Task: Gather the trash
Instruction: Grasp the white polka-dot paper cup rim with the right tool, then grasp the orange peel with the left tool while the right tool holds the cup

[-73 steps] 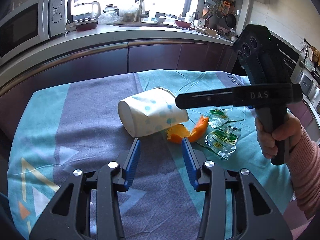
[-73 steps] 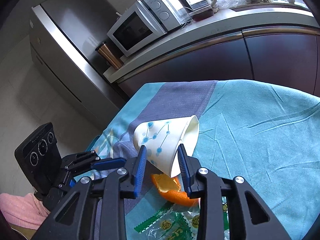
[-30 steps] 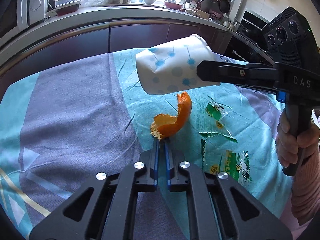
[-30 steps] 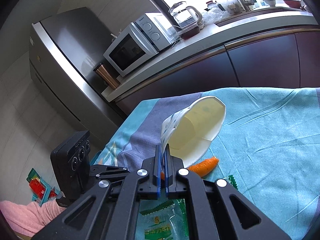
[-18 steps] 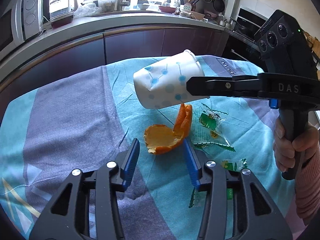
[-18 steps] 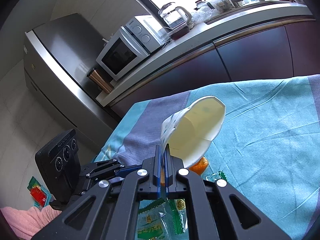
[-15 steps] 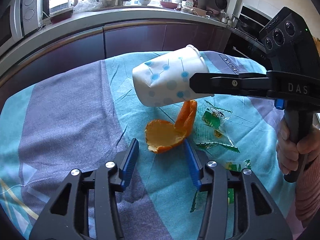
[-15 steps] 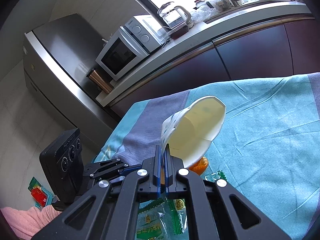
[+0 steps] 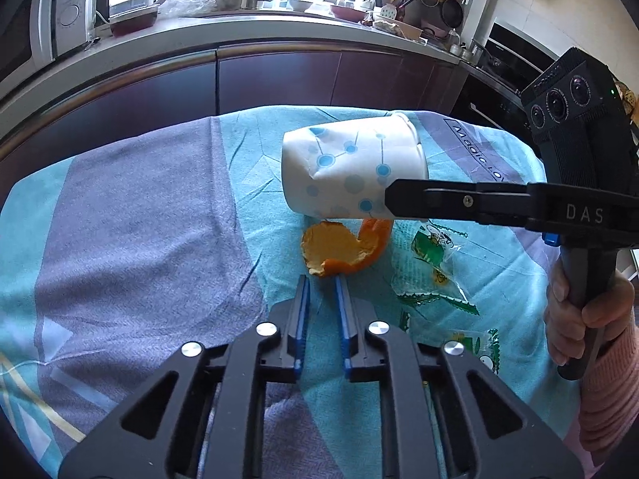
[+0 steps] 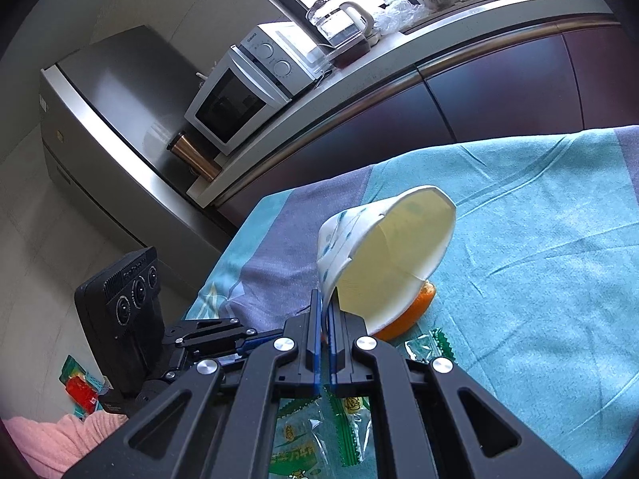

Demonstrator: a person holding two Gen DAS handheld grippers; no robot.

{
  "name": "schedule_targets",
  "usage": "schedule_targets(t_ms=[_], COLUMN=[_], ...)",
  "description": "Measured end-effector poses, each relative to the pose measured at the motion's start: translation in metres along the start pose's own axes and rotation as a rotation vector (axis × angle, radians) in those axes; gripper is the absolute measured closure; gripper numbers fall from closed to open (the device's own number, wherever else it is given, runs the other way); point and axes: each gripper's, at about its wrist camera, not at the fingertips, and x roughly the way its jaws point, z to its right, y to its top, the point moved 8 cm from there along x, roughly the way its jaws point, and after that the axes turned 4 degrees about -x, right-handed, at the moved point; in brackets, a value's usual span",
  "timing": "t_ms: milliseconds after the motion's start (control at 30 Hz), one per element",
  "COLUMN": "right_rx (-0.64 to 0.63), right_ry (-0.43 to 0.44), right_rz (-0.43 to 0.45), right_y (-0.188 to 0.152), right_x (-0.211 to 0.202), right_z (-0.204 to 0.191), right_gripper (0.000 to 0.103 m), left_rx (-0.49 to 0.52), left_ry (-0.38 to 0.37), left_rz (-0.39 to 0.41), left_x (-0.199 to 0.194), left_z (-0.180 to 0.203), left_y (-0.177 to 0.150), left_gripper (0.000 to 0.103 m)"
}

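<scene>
My right gripper is shut on the rim of a white paper cup with blue dots. It holds the cup tilted on its side above the table, mouth facing right. An orange peel lies on the cloth just under the cup; it also shows in the right wrist view. My left gripper sits right at the near edge of the peel, jaws narrowed to a small gap with the peel's edge at the tips. Green and clear candy wrappers lie to the right of the peel.
The table has a teal and purple cloth. More wrappers lie near the front edge. A counter with a microwave and kettle runs behind, with a fridge to its left.
My left gripper has narrowed from wide open to a small gap and moved up to the peel's near edge. The right gripper keeps holding the cup above it.
</scene>
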Motion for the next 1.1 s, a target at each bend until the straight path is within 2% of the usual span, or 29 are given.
schedule_targets(t_ms=[33,100,367,433,500,867,900,1100], right_rx=[0.005,0.011,0.02,0.022,0.022,0.017,0.011,-0.021], right_ry=[0.001,0.005,0.005,0.004,0.002,-0.003,-0.003,0.005], right_rz=[-0.001,0.0,-0.01,-0.02,-0.029,-0.024,-0.019,0.017], right_y=[-0.001,-0.001,-0.004,-0.006,-0.008,-0.009,-0.008,-0.002], right_x=[0.0,0.001,0.004,0.006,0.009,0.008,0.007,-0.002], right_z=[0.001,0.002,0.005,0.005,0.005,0.003,0.002,-0.01], right_gripper=[0.101,0.101,0.101,0.101,0.101,0.101,0.101,0.101], left_rx=[0.005,0.004,-0.031,-0.034,-0.036,-0.048,-0.047,-0.052], left_ry=[0.004,0.007,-0.045,-0.056,-0.056,-0.057,-0.054,-0.042], left_rz=[0.007,0.011,-0.028,-0.027,-0.028,-0.011,-0.009,0.013], left_x=[-0.001,-0.003,0.014,0.016,0.016,0.011,0.01,-0.003], left_z=[0.001,0.002,0.004,0.004,0.004,0.004,0.004,0.003], left_y=[0.001,0.003,0.009,0.01,0.011,0.009,0.009,0.004], left_gripper=[0.074,0.062,0.062,0.07,0.072,0.095,0.1,0.1])
